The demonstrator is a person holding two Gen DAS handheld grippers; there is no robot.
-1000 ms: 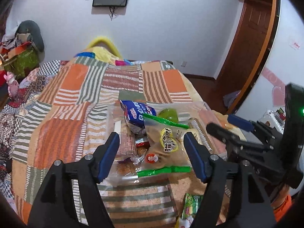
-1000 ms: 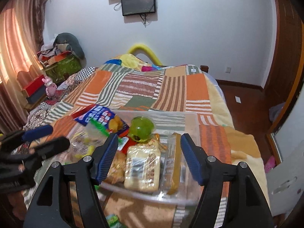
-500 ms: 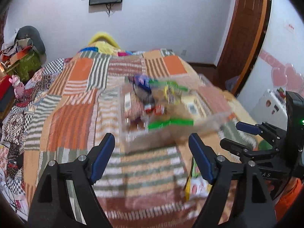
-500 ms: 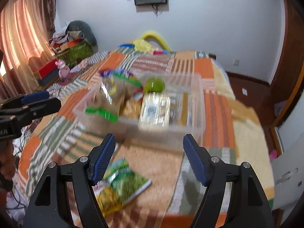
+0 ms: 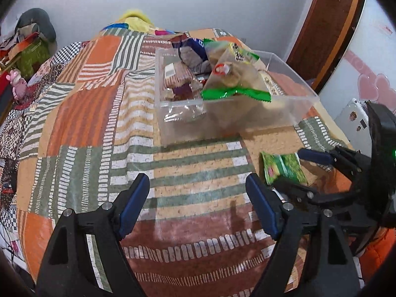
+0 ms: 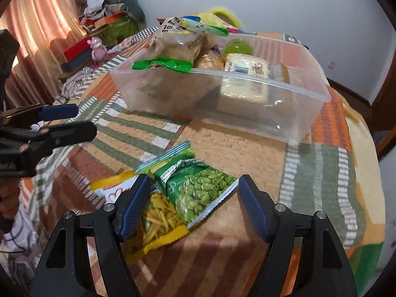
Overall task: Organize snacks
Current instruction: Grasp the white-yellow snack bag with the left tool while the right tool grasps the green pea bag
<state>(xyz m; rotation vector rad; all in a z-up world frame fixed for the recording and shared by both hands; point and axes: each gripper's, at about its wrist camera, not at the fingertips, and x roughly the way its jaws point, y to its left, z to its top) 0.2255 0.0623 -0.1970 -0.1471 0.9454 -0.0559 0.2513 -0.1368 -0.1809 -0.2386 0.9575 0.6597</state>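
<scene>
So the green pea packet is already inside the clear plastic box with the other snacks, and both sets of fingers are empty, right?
Not quite. The green pea packet is not in the clear plastic box; it lies on the patchwork bedspread in front of it, partly over a yellow snack packet, as the right wrist view shows. Both sets of fingers are indeed empty.

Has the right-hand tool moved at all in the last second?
Yes. The right tool has pulled back from over the clear box and dropped toward the bedspread; open, it now frames the green pea packet.
</scene>
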